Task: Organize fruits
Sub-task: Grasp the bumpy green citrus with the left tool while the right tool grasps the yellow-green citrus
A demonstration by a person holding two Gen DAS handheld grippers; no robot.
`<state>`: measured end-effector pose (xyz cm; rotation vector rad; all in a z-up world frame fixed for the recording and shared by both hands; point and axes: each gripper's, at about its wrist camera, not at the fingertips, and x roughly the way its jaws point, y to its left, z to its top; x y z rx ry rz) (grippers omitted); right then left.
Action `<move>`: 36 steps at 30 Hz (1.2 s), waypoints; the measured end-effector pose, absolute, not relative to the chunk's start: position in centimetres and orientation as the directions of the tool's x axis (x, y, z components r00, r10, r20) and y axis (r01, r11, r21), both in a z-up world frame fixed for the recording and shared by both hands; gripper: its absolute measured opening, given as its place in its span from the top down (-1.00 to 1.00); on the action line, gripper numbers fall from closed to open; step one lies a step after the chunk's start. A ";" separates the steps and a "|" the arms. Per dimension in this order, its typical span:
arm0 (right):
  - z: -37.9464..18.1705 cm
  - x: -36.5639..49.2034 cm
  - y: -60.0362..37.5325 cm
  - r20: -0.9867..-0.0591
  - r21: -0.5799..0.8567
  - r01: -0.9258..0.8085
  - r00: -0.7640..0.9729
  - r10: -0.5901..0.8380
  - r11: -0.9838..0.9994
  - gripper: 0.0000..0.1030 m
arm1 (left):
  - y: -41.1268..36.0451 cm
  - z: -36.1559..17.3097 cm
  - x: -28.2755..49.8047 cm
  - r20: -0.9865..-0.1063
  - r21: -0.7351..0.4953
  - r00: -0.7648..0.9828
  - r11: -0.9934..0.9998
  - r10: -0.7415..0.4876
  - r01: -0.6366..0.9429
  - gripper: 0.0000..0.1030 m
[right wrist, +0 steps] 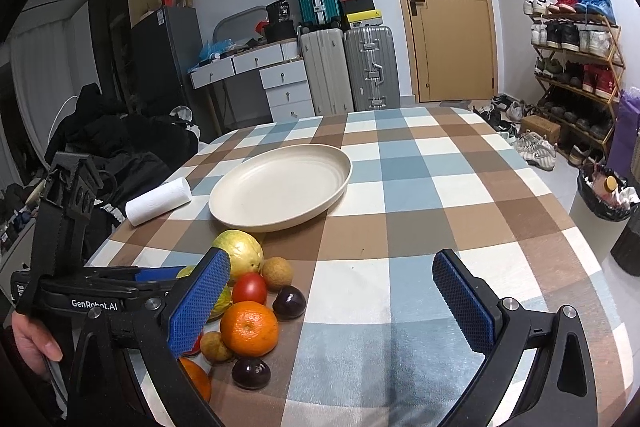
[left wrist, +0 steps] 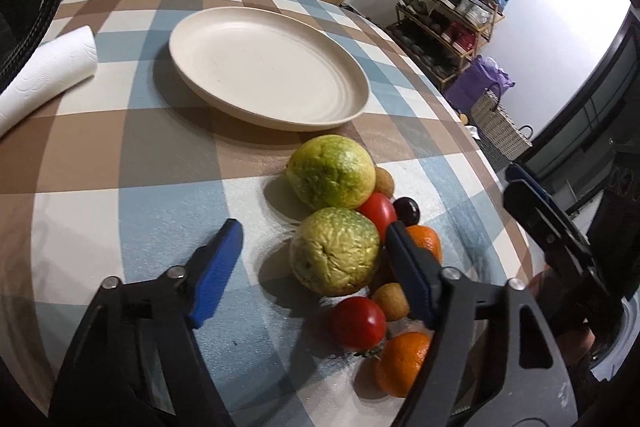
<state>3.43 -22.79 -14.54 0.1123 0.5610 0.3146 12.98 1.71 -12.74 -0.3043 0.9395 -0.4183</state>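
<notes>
**Fruit pile unsorted; both tongs spread, nothing held**

Left gripper (left wrist: 312,267): jaws spread wide and low over the near guava (left wrist: 335,251), one blue pad off its left flank with a clear gap, the other close against its right side among the smaller fruit. No pinch yet. Right gripper (right wrist: 332,291): jaws spread, empty, over bare checked tablecloth (right wrist: 420,227) just right of the pile.

Location: all fruit sits in one tight cluster on the cloth at the near edge of the table, in front of the plate (left wrist: 344,115), which holds nothing.

Handling, judged from looks:
- Near guava: wrinkled, bumpy skin, likely firm and fairly heavy; rough surface should grip well. Take it across its widest middle.
- Near tomato (left wrist: 358,323) and far tomato (left wrist: 377,211): smooth, glossy, soft; probably slippery and easy to bruise. Light squeeze only.
- Near orange (left wrist: 402,363): pebbled peel, slightly yielding, forgiving.
- Small brown fruit (left wrist: 391,301): light, round, apt to roll.
- Dark plums (right wrist: 289,302): slick, small.
- Far guava (left wrist: 331,171): as its twin, and nearest the plate.

Obstructions: the fruits touch one another, so the left gripper's right pad has little room beside the near guava; closing could nudge the tomatoes or the far orange (left wrist: 428,243) and set round pieces rolling. The path to the plate runs over the far guava. A paper towel roll (left wrist: 48,67) lies well left of the plate, out of the way.
</notes>
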 end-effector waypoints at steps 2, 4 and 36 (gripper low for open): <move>-14.7 3.6 -22.8 -0.506 0.194 -0.262 0.799 0.325 0.945 -1.00 | 1.3 -12.8 12.8 -0.708 -0.439 0.508 0.869 -0.490 0.228 -0.19; -14.8 3.7 -22.8 -0.506 0.198 -0.263 0.798 0.328 0.944 -1.00 | 1.0 -13.0 12.9 -0.705 -0.453 0.490 0.857 -0.513 0.246 0.13; -14.4 5.3 -21.2 -0.539 0.204 -0.309 0.757 0.370 0.929 -1.00 | 4.1 -11.6 10.8 -0.633 -0.523 0.521 0.812 -0.573 0.257 0.15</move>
